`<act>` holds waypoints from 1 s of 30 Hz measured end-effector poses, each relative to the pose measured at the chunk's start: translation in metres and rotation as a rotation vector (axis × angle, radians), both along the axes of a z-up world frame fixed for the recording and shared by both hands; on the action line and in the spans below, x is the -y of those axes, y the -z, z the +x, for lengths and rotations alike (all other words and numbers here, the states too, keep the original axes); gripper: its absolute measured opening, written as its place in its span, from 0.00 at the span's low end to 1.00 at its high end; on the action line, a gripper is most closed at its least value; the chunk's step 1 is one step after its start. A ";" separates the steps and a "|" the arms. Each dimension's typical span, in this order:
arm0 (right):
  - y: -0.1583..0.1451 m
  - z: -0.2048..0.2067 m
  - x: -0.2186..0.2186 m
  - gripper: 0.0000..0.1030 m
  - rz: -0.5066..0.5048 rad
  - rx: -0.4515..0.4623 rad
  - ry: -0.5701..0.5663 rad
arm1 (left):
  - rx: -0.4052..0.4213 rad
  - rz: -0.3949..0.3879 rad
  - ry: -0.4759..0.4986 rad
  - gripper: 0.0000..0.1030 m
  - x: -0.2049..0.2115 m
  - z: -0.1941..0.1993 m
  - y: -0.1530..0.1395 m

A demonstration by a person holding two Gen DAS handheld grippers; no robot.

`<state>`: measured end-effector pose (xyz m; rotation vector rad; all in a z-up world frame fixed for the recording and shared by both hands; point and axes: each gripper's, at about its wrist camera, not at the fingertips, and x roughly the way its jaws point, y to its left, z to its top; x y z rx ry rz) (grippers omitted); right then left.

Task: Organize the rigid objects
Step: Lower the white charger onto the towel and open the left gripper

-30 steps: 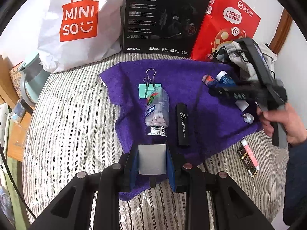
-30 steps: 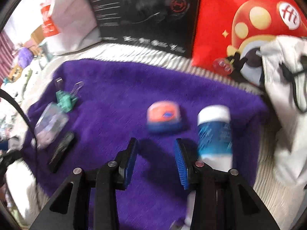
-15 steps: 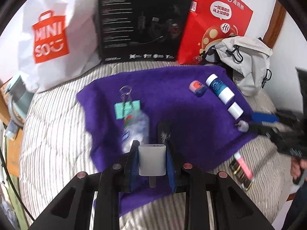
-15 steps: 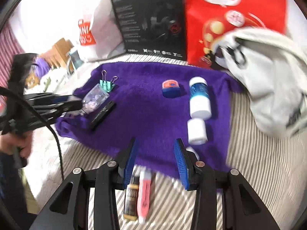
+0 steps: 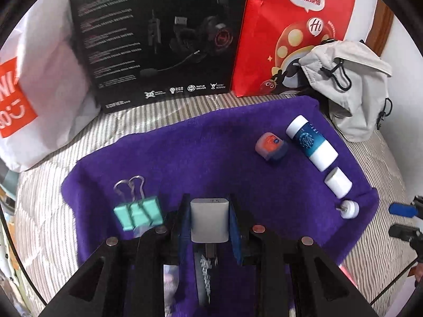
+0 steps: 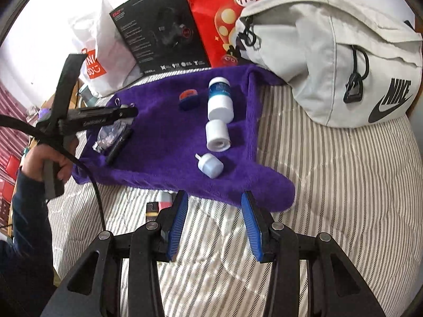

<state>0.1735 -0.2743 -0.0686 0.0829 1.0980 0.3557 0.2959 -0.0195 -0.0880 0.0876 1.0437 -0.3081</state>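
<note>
Left wrist view: the bed point(image 5: 47, 227), under a striped cover, carries a purple towel point(image 5: 216, 158) on which the rigid things lie. My left gripper point(image 5: 209, 220) is closed on a grey charger point(image 5: 209, 220), held upright between the blue pads over the near middle of the towel. A green clip point(image 5: 137, 211) lies just left of it, handles pointing away from me. A dark case point(image 5: 205, 277) and a clear pill bottle point(image 5: 170, 282) lie under the gripper, mostly covered by its frame; their full outline cannot be made out here.

The free row sits to the right of the charger. A blue bottle point(image 5: 312, 142) lies on its side, its long axis running from far-left to near-right, with a white cap point(image 5: 338, 185) and a small white stopper point(image 5: 349, 208) following in line toward the towel's right edge. An orange box point(image 5: 272, 146) lies just left of the bottle.

In the right wrist view, my right gripper point(image 6: 215, 227) is wide open and empty, hovering over the bare bed cover just short of the towel's near edge. The stopper point(image 6: 210, 165) lies straight ahead of it, the cap point(image 6: 217, 134) and bottle point(image 6: 220, 97) beyond, so the right gripper is the nearer one to this row. Two slim items, one pink point(image 6: 165, 198) and one dark point(image 6: 152, 209), lie on the bed beside its left finger, cut off by the frame.
</note>
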 end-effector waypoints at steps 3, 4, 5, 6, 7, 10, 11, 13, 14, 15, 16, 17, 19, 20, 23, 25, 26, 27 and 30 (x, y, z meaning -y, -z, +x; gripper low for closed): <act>0.004 0.000 -0.002 0.41 -0.017 -0.011 -0.019 | -0.009 0.002 0.008 0.24 0.007 0.010 0.006; 0.006 0.000 -0.002 0.41 -0.021 -0.015 -0.023 | -0.010 0.007 0.011 0.24 0.010 0.011 0.008; 0.007 0.001 -0.004 0.41 -0.031 -0.016 -0.025 | -0.014 0.021 0.015 0.24 0.014 0.014 0.012; 0.009 0.001 -0.004 0.41 -0.035 -0.015 -0.029 | -0.016 0.034 0.017 0.24 0.018 0.016 0.015; 0.009 0.000 -0.003 0.41 -0.036 -0.016 -0.030 | -0.022 0.050 0.018 0.24 0.021 0.018 0.020; 0.010 -0.002 -0.001 0.41 -0.025 -0.021 -0.021 | -0.023 0.077 0.017 0.24 0.028 0.019 0.025; 0.010 -0.003 0.000 0.41 -0.024 -0.023 -0.020 | -0.025 0.082 0.018 0.24 0.029 0.019 0.025; 0.009 -0.005 0.000 0.41 -0.032 -0.021 -0.020 | -0.022 0.089 0.017 0.24 0.030 0.019 0.026; 0.008 -0.007 0.000 0.41 -0.033 -0.018 -0.023 | -0.020 0.092 0.016 0.24 0.031 0.018 0.026; 0.008 -0.008 0.000 0.41 -0.033 -0.018 -0.026 | -0.018 0.093 0.015 0.24 0.031 0.018 0.026; 0.007 -0.009 -0.001 0.41 -0.036 -0.017 -0.028 | -0.016 0.091 0.011 0.24 0.031 0.018 0.026; 0.006 -0.011 -0.001 0.41 -0.040 -0.013 -0.030 | -0.013 0.093 0.007 0.25 0.031 0.018 0.026; 0.002 -0.015 -0.002 0.41 -0.040 -0.006 -0.035 | -0.011 0.093 -0.004 0.25 0.031 0.016 0.026; 0.000 -0.017 -0.002 0.41 -0.039 0.000 -0.034 | -0.009 0.094 -0.008 0.25 0.031 0.016 0.026; -0.006 -0.025 -0.001 0.41 -0.036 0.019 -0.029 | -0.018 0.082 -0.021 0.36 0.032 0.012 0.025; -0.008 -0.031 0.001 0.41 -0.035 0.021 -0.022 | -0.033 0.066 -0.014 0.48 0.036 0.009 0.024; -0.010 -0.035 0.002 0.41 -0.036 0.023 -0.019 | -0.034 0.074 -0.019 0.48 0.039 0.007 0.024; -0.012 -0.040 0.003 0.41 -0.037 0.030 -0.014 | -0.031 0.088 -0.024 0.48 0.042 0.003 0.022; -0.019 -0.054 0.010 0.43 -0.029 0.047 0.000 | 0.027 0.104 -0.028 0.48 0.055 -0.015 0.001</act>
